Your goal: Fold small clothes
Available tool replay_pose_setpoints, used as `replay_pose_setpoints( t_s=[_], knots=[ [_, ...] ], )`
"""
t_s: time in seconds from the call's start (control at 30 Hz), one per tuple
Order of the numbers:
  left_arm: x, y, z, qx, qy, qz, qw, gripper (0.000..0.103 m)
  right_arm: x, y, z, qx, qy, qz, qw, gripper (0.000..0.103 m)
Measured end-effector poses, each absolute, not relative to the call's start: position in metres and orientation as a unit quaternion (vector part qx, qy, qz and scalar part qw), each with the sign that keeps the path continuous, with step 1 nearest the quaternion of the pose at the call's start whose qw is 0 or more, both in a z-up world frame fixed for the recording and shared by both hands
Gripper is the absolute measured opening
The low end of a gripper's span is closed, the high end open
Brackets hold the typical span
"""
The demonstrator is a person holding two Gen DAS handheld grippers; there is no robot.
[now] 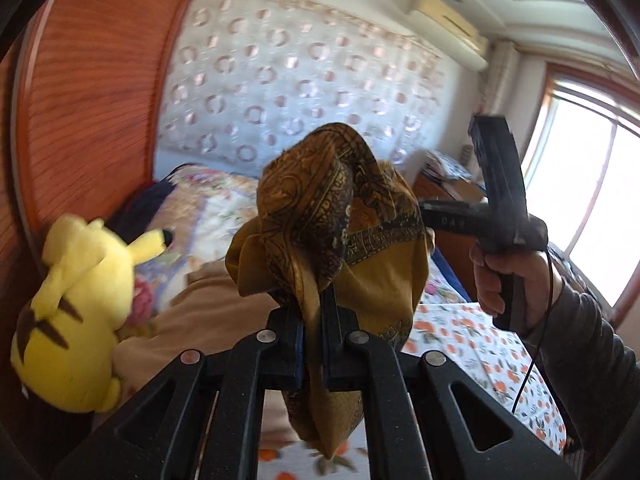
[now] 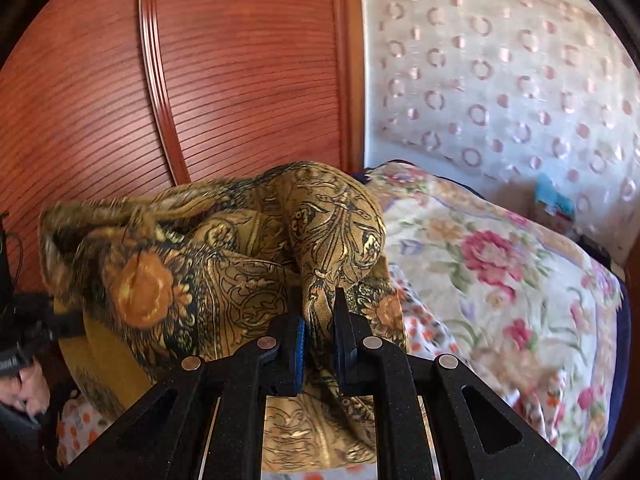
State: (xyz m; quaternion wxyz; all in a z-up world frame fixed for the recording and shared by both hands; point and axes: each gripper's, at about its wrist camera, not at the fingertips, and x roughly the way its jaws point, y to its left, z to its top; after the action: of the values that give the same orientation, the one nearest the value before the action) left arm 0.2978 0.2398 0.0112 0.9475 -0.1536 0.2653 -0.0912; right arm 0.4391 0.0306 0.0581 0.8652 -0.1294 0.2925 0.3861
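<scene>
A mustard-yellow cloth with a black and orange paisley print [image 1: 328, 216] hangs bunched in the air above the bed. My left gripper [image 1: 314, 320] is shut on one part of it, with cloth spilling above and below the fingers. My right gripper [image 2: 320, 320] is shut on another part of the same cloth [image 2: 224, 264], which billows in folds to the left. In the left wrist view the right gripper [image 1: 496, 200] shows at the right, held in a hand, its fingers hidden behind the cloth. The left gripper body [image 2: 24, 336] shows at the left edge of the right wrist view.
The bed has an orange-flower sheet [image 1: 480, 344], a floral quilt [image 2: 500, 264] and a tan blanket [image 1: 208, 312]. A yellow plush toy [image 1: 76, 312] lies by the red wooden headboard [image 2: 240, 80]. A patterned curtain [image 1: 300, 80] and a window [image 1: 580, 200] stand behind.
</scene>
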Motion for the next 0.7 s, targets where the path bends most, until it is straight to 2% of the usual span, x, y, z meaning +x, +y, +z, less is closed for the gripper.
replay_pose_setpoints(
  t_s=[0.33, 0.43, 0.5, 0.57, 0.7],
  knots=[
    [0.293, 0.285, -0.073, -0.237, 0.337, -0.026, 0.911, 0.007, 0.513, 0.146, 0.010, -0.167, 0.346, 0.386, 0.839, 0.012],
    [0.289, 0.281, -0.077, -0.224, 0.339, -0.010, 0.914, 0.009, 0.526, 0.151, 0.007, -0.153, 0.338, 0.381, 0.847, 0.022],
    [0.287, 0.277, -0.078, -0.218, 0.336, -0.006, 0.916, 0.009, 0.520, 0.146, 0.011, -0.150, 0.311, 0.373, 0.861, 0.033],
    [0.283, 0.276, -0.079, -0.215, 0.332, -0.002, 0.918, 0.009, 0.497, 0.133, 0.017, -0.143, 0.280, 0.375, 0.872, 0.047],
    [0.277, 0.279, -0.088, -0.211, 0.333, 0.005, 0.919, 0.009, 0.477, 0.109, 0.012, -0.140, 0.270, 0.402, 0.864, 0.048]
  ],
)
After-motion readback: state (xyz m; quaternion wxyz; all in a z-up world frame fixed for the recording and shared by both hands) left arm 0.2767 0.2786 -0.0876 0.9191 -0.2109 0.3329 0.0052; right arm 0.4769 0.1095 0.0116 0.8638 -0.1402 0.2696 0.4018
